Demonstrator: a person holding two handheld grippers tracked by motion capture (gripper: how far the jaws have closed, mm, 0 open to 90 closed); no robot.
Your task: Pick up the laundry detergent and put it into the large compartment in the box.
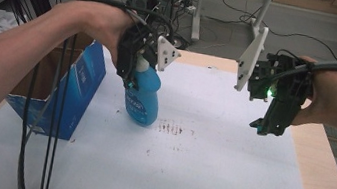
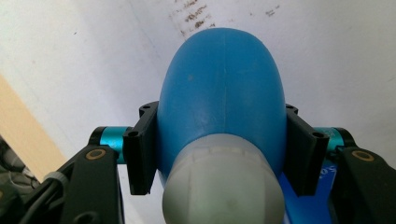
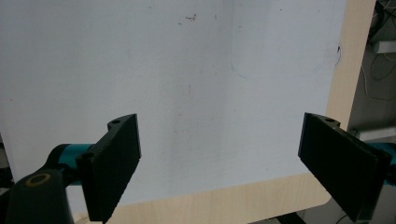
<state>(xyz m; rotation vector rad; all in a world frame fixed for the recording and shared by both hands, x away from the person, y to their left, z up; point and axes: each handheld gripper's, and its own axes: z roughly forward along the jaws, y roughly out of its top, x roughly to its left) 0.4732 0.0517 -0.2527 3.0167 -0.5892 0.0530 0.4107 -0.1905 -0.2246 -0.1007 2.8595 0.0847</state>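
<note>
A blue plastic bottle (image 1: 143, 98) with a pale translucent cap stands upright on the white sheet (image 1: 205, 176) at the table's left middle. My left gripper (image 1: 135, 72) comes down on it from above, shut on its upper body. In the left gripper view the two black pads (image 2: 140, 149) press against both sides of the blue bottle (image 2: 222, 98), just below the cap (image 2: 224, 186). My right gripper (image 1: 269, 122) hangs above the sheet's right side, pointing down, open with nothing between its fingers (image 3: 114, 168). In its own view the right gripper (image 3: 224, 170) looks onto bare white sheet.
An open blue cardboard box (image 1: 63, 91) stands at the left edge, close to the bottle. Brown smears (image 1: 171, 128) mark the sheet beside the bottle. The wooden table edge (image 1: 320, 163) runs along the right. Black cables (image 1: 37, 145) hang at the left front.
</note>
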